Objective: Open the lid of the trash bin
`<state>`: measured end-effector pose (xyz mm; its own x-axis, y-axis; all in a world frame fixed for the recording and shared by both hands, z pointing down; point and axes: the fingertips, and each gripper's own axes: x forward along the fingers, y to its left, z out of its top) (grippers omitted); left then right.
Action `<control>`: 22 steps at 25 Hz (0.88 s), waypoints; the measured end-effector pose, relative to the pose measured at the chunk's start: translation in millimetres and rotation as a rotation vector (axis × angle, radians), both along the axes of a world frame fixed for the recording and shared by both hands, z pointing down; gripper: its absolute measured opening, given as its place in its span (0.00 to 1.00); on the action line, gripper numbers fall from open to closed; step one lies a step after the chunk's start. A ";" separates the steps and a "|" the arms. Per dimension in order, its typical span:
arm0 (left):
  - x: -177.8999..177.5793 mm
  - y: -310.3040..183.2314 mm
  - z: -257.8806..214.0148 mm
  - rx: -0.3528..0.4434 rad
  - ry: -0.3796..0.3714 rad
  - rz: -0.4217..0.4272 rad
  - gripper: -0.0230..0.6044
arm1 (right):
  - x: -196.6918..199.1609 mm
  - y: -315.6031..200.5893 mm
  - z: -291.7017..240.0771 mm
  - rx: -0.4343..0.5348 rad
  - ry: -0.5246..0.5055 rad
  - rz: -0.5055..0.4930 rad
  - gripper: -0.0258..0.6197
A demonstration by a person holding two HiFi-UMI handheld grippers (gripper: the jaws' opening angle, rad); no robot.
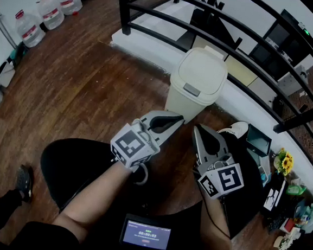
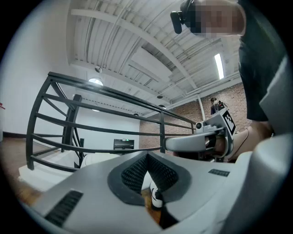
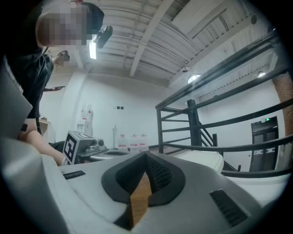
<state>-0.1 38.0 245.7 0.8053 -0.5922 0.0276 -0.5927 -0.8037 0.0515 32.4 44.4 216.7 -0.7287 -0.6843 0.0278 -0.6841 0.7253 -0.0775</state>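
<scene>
Facing bin, left gripper, right gripper closed

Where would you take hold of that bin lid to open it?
Probably the grey tab on the front edge of the lid, approached from the near side. The tab sticks out on that side, while the raised far edge looks like the hinge, so the lid should swing up from the front.
</scene>
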 end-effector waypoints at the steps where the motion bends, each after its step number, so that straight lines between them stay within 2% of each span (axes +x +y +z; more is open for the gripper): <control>1: 1.4 -13.9 5.4 0.018 -0.003 -0.006 0.10 | 0.7 -15.5 9.8 -0.006 0.001 -0.002 0.07; 3: 3.9 -39.9 16.2 0.041 -0.008 -0.016 0.10 | 2.9 -44.5 28.6 -0.019 0.004 -0.001 0.07; 8: 6.8 -79.7 35.7 0.033 -0.024 -0.015 0.10 | 10.0 -88.6 50.0 -0.039 -0.009 0.027 0.07; 10: 7.8 -85.7 39.4 0.024 -0.047 -0.005 0.10 | 10.2 -97.6 48.6 -0.030 -0.015 0.033 0.07; 15: 8.1 -100.3 59.2 0.017 -0.025 -0.023 0.10 | 3.0 -110.7 50.7 0.012 0.007 0.037 0.07; 19: 7.5 -114.0 80.7 0.019 0.003 -0.049 0.10 | 0.6 -117.9 65.2 0.007 -0.008 0.047 0.07; 22: 7.1 -121.9 101.2 0.007 -0.005 -0.059 0.10 | -3.1 -124.6 82.1 -0.007 -0.010 0.038 0.07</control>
